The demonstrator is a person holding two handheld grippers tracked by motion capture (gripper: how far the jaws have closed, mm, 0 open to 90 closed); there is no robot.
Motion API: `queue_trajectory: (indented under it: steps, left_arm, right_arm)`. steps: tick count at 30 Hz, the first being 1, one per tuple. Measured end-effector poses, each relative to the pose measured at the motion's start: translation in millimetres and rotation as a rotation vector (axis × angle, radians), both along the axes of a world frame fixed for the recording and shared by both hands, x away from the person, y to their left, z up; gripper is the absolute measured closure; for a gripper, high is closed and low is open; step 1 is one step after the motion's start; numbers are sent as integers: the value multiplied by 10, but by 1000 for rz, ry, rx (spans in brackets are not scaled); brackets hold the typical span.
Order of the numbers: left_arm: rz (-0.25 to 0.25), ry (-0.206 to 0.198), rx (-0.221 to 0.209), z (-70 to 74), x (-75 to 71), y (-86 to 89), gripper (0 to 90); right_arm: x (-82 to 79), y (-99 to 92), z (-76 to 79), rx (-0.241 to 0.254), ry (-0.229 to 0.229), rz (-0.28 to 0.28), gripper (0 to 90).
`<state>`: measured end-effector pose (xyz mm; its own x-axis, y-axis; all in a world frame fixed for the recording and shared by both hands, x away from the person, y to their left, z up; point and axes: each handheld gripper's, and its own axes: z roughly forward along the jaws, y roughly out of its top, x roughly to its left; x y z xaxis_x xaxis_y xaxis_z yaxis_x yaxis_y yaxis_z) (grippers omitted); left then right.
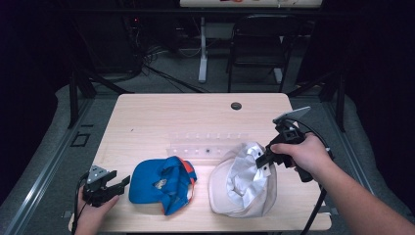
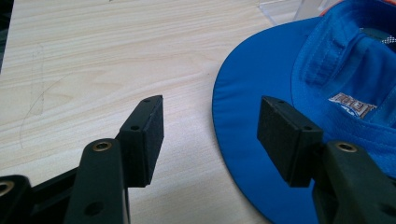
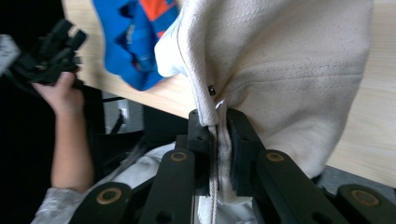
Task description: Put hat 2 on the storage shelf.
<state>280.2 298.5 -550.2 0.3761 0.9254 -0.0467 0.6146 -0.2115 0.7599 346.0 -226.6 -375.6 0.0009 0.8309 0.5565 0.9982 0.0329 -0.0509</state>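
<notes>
A cream-white cap (image 1: 243, 182) lies at the front right of the wooden table (image 1: 195, 117). My right gripper (image 1: 264, 160) is shut on its upper edge and holds that edge lifted. In the right gripper view the jaws pinch a fold of the white cap (image 3: 280, 60) at the gripper (image 3: 217, 140). A blue cap (image 1: 161, 182) with orange trim lies at the front left, inside up. My left gripper (image 1: 120, 183) rests open just left of it. In the left gripper view the blue cap's brim (image 2: 252, 121) lies partly between the open fingertips of the gripper (image 2: 210, 135), untouched.
A clear plastic rack (image 1: 205, 144) lies on the table behind both caps. A dark round hole (image 1: 236, 105) sits near the table's far edge. A folding chair (image 1: 257, 44) and a white desk leg (image 1: 202, 49) stand beyond the table.
</notes>
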Motion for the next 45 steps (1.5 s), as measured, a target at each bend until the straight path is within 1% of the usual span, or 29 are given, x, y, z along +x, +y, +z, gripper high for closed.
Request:
queue_trajectory:
  steps: [1, 2, 3, 4, 5, 6, 9, 10, 11, 12, 13, 14, 15, 19, 20, 21, 22, 23, 24, 25, 26, 28, 29, 30, 31, 34, 37, 40, 45]
  left_arm:
    - [0, -1, 0, 0, 0, 0, 419]
    - [0, -1, 0, 0, 0, 0, 419]
    - [-1, -5, -4, -2, 1, 1, 419]
    - [-1, -5, -4, -2, 1, 1, 419]
    - [-1, -5, -2, -1, 1, 3, 419]
    - [0, -1, 1, 2, -1, 4, 419]
    - [-1, 1, 3, 1, 1, 3, 419]
    - [-1, 1, 3, 1, 1, 3, 419]
    - [1, 0, 0, 0, 1, -1, 419]
    - [1, 0, 0, 0, 1, -2, 419]
    - [1, 0, 0, 0, 1, -1, 419]
    - [1, 0, 0, 0, 1, -1, 421]
    - [1, 0, 1, 0, 1, -1, 421]
    - [1, -8, -1, -3, 0, -6, 421]
    - [1, -8, -1, -3, 0, -6, 421]
    - [1, -5, 6, 2, -4, -13, 421]
    - [2, -19, 0, -5, -3, -20, 421]
    - [-1, -19, 1, -1, -5, -22, 421]
    - [-1, -19, 1, -1, -5, -22, 421]
    - [3, -31, 2, -1, -6, -33, 421]
    - [1, -27, 3, 8, -10, -35, 421]
    - [0, -27, 6, 15, -14, -40, 421]
    - [-4, -38, 7, 21, -19, -57, 421]
    - [-4, -38, 7, 21, -19, -57, 421]
    - [-10, -37, 3, 37, -24, -76, 421]
    - [-14, -45, 5, 54, -26, -93, 421]
    - [-23, -64, 7, 104, -25, -117, 421]
    - [-33, -74, 2, 169, -24, -151, 421]
    - [-64, -93, -5, 262, -26, -231, 421]
  right_arm:
    - [5, 1, 21, 17, 11, 17, 817]
    - [5, 1, 21, 17, 11, 17, 817]
    - [8, 21, 46, 60, 14, 24, 817]
    - [8, 21, 46, 60, 14, 24, 817]
    - [-2, 44, 52, 85, 10, -5, 817]
    - [-4, 48, 51, 138, 4, -3, 817]
    - [-11, 60, 38, 193, 4, -9, 817]
    - [-11, 60, 38, 193, 4, -9, 817]
    - [-13, 56, 42, 235, 13, -6, 817]
    - [-23, 67, 42, 255, 11, -27, 818]
    - [-22, 55, 45, 276, 12, -15, 818]
    - [-22, 55, 45, 276, 12, -15, 818]
    - [-35, 53, 45, 314, -9, -31, 818]
    - [-44, 40, 78, 380, -30, -30, 818]
    - [-44, 40, 78, 380, -30, -30, 818]
    - [-47, 32, 101, 416, -37, -47, 817]
    - [-41, 16, 107, 427, -39, -37, 818]
    - [-39, 6, 118, 443, -44, -49, 817]
    - [-39, 6, 118, 443, -44, -49, 817]
    - [-31, -26, 131, 484, -56, -66, 817]
    - [-29, -36, 141, 502, -61, -87, 817]
    - [-15, -71, 151, 531, -70, -94, 816]
    - [-7, -84, 152, 544, -73, -97, 817]
    - [-7, -84, 152, 544, -73, -97, 817]
    - [13, -96, 158, 564, -79, -109, 816]
    - [40, -85, 162, 588, -85, -123, 816]
    - [65, -76, 173, 602, -90, -120, 816]
    - [113, -52, 224, 627, -102, -125, 817]
    - [159, -38, 319, 641, -120, -118, 817]
